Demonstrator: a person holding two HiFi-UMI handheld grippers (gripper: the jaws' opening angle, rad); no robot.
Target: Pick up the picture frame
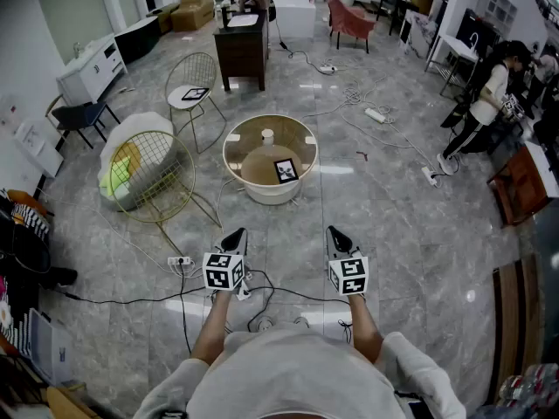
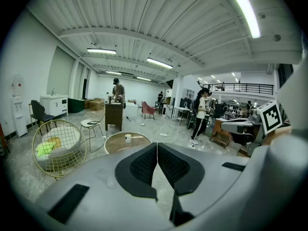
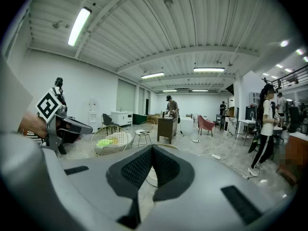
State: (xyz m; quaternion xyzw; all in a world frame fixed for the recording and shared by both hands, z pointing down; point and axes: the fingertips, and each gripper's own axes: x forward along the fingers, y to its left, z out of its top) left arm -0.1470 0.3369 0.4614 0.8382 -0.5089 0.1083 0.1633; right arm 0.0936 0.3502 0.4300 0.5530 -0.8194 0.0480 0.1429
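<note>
Picture frame [image 1: 286,170], seemingly the square item on the round tabletop [image 1: 249,138], sits well ahead. Left hand-held gripper [image 1: 235,235] and right hand-held gripper [image 1: 337,233] closed, empty; arriving unopened could shove it off.

The head view looks from above the person, steeply down and forward over the floor, with the left gripper [image 1: 234,236] and the right gripper [image 1: 337,234] near at the bottom and the round tabletop [image 1: 229,147] just beyond them. The left gripper view and the right gripper view each ride low on their own gripper and face along its jaws toward the far end of the room, almost level (the gripper's body fills the near lower half). All three share the round tabletop, the gold wire chair [image 2: 58,148] to its left and the dark cabinet [image 3: 167,127] far behind it.
</note>
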